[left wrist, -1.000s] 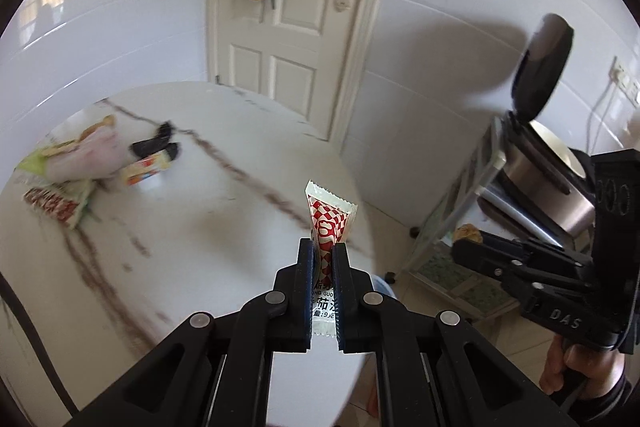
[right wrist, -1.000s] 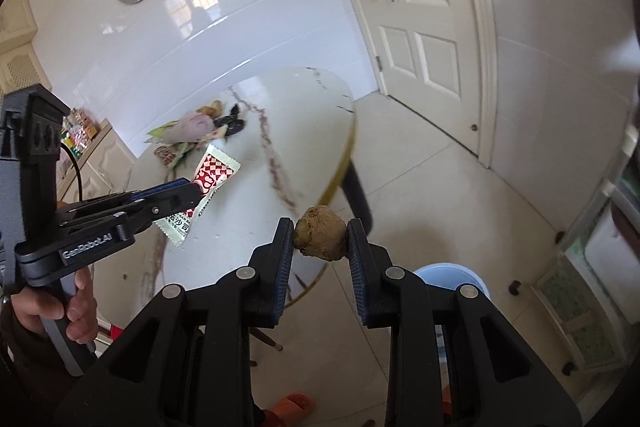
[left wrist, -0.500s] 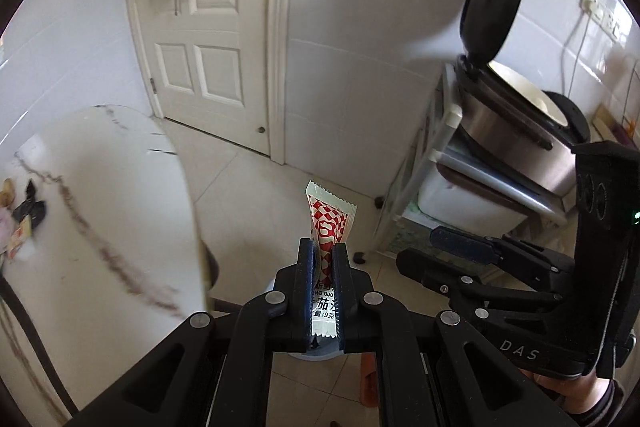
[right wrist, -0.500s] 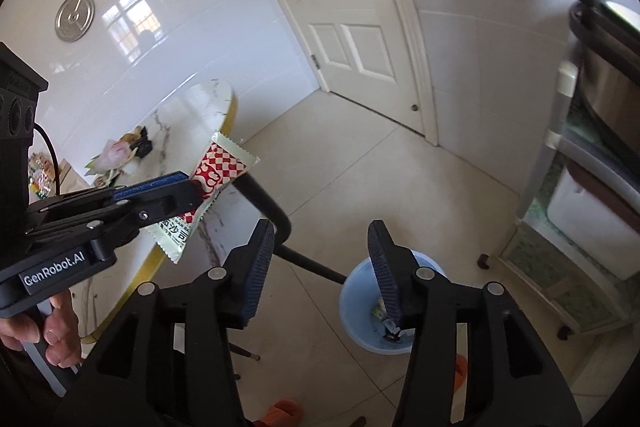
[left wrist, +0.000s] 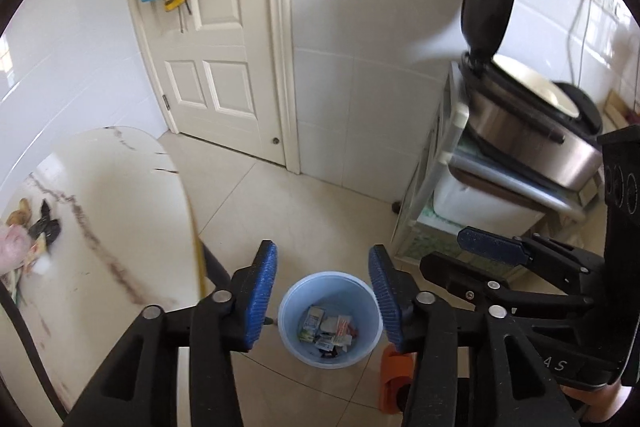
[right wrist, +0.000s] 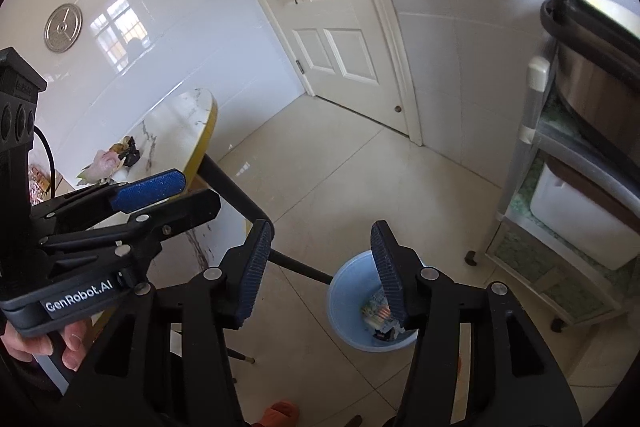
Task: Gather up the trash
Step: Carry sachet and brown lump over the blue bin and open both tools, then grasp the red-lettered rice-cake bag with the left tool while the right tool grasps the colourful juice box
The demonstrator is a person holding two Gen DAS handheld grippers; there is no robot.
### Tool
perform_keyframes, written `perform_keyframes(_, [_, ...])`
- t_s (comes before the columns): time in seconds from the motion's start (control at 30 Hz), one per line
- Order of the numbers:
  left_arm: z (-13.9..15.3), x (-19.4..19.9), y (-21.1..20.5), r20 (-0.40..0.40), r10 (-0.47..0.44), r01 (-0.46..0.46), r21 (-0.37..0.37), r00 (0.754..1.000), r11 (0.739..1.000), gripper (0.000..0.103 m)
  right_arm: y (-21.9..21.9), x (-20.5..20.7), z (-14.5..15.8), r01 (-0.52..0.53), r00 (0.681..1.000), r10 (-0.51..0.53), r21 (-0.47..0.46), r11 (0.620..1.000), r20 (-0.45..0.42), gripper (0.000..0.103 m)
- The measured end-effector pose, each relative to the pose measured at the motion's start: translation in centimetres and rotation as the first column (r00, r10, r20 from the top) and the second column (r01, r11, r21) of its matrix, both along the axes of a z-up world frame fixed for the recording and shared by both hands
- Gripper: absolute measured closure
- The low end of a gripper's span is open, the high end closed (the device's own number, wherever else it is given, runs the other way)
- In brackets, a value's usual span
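Both handheld black two-finger grippers with blue ribbed pads hang over the tiled floor, pointed steeply down at the round pale-blue plastic bin [left wrist: 329,319]. The left gripper [left wrist: 322,293] has just been opening: its jaws stand released with nothing between them, and the bin shows in the gap directly below. Inside the bin lies a small heap of crumpled printed wrappers [left wrist: 328,331], resting on its bottom. The right gripper [right wrist: 322,273] has likewise just been opening and is released and empty; in its view the bin sits at about 4 o'clock of the gap, partly behind the right finger. Seen from the right wrist, the left gripper is at 9 o'clock, with a hand [right wrist: 44,341] wrapped round its grip. The oval white marble-patterned table with a yellow edge [left wrist: 120,211] stands at 9 o'clock of the bin, and further litter, a pink bag and dark scraps [left wrist: 24,239], remains on its far end, well apart from the bin. An orange slipper [left wrist: 394,379] lies on the floor just beside the bin at 4 o'clock. A steel cooker with raised black lid [left wrist: 520,131] sits on a rack at 2 o'clock.
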State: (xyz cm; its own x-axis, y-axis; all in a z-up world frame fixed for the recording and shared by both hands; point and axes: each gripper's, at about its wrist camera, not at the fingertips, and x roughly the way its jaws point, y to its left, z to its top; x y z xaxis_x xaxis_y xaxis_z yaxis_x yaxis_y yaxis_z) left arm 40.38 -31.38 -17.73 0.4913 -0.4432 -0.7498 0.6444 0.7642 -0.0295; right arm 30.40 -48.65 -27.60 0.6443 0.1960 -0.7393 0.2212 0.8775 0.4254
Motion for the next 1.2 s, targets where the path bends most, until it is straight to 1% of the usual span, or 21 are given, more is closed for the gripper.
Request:
perform_keyframes(0.07, [0.9, -0.5, 1.6, 0.017, 0.02, -0.02, -0.024, 1.0, 1.0, 0.047, 0.8, -0.1, 1.3, -0.009, 1.0, 0.01, -0.015, 1.0, 0.019, 0.048])
perform_keyframes(0.13, [1.7, -1.0, 3.6, 0.031, 0.042, -0.041, -0.041, 0.999, 0.998, 0.043, 1.8, -0.2, 2.7, -0.023, 0.999, 0.024, -0.036, 0.999, 0.041, 0.046])
perform_keyframes(0.23, [2.9, -2.0, 7.6, 0.064, 0.082, -0.078, -0.061, 0.995, 0.995, 0.035, 3.8, 0.1, 5.0, -0.056, 0.996, 0.061, -0.067, 0.996, 0.071, 0.045])
perform_keyframes(0.33, [3.7, -3.0, 11.7, 0.084, 0.131, -0.124, -0.078, 0.988, 0.989, 0.027, 6.4, 0.9, 6.9, -0.096, 0.99, 0.105, -0.097, 0.991, 0.094, 0.041])
perform_keyframes(0.37, [3.9, -3.1, 13.1, 0.089, 0.152, -0.145, -0.081, 0.984, 0.986, 0.026, 7.2, 1.2, 7.4, -0.111, 0.987, 0.122, -0.104, 0.988, 0.101, 0.041])
perform_keyframes(0.47, [4.4, -4.0, 17.8, 0.1, 0.221, -0.213, -0.089, 0.97, 0.973, 0.023, 10.4, 2.7, 8.9, -0.168, 0.977, 0.183, -0.13, 0.977, 0.112, 0.04])
perform_keyframes(0.6, [4.5, -4.1, 24.3, 0.077, 0.333, -0.325, -0.104, 0.94, 0.94, 0.02, 15.3, 5.4, 10.4, -0.246, 0.958, 0.266, -0.17, 0.954, 0.106, 0.04])
perform_keyframes(0.63, [4.4, -3.8, 25.6, 0.072, 0.356, -0.348, -0.103, 0.932, 0.932, 0.02, 16.3, 6.1, 10.5, -0.263, 0.954, 0.283, -0.174, 0.949, 0.101, 0.034])
perform_keyframes(0.67, [4.3, -3.6, 26.9, 0.068, 0.38, -0.373, -0.1, 0.923, 0.923, 0.02, 17.5, 7.0, 10.6, -0.283, 0.949, 0.302, -0.179, 0.942, 0.093, 0.029])
perform_keyframes(0.83, [3.4, -1.1, 32.4, 0.007, 0.484, -0.482, -0.088, 0.875, 0.872, 0.018, 23.4, 11.2, 9.8, -0.375, 0.919, 0.39, -0.197, 0.906, 0.047, 0.03])
perform_keyframes(0.97, [2.4, 1.2, 35.6, -0.067, 0.535, -0.539, -0.076, 0.842, 0.839, 0.018, 28.0, 15.0, 7.9, -0.45, 0.889, 0.459, -0.214, 0.867, -0.013, 0.03])
perform_keyframes(1.1, [1.6, 3.6, 37.5, -0.135, 0.545, -0.557, -0.072, 0.827, 0.827, 0.017, 31.2, 18.9, 5.9, -0.485, 0.873, 0.481, -0.227, 0.845, -0.073, 0.03])
perform_keyframes(1.2, [0.9, 5.6, 38.0, -0.165, 0.552, -0.567, -0.051, 0.817, 0.822, 0.016, 32.2, 21.2, 4.2, -0.479, 0.878, 0.464, -0.249, 0.842, -0.119, 0.03])
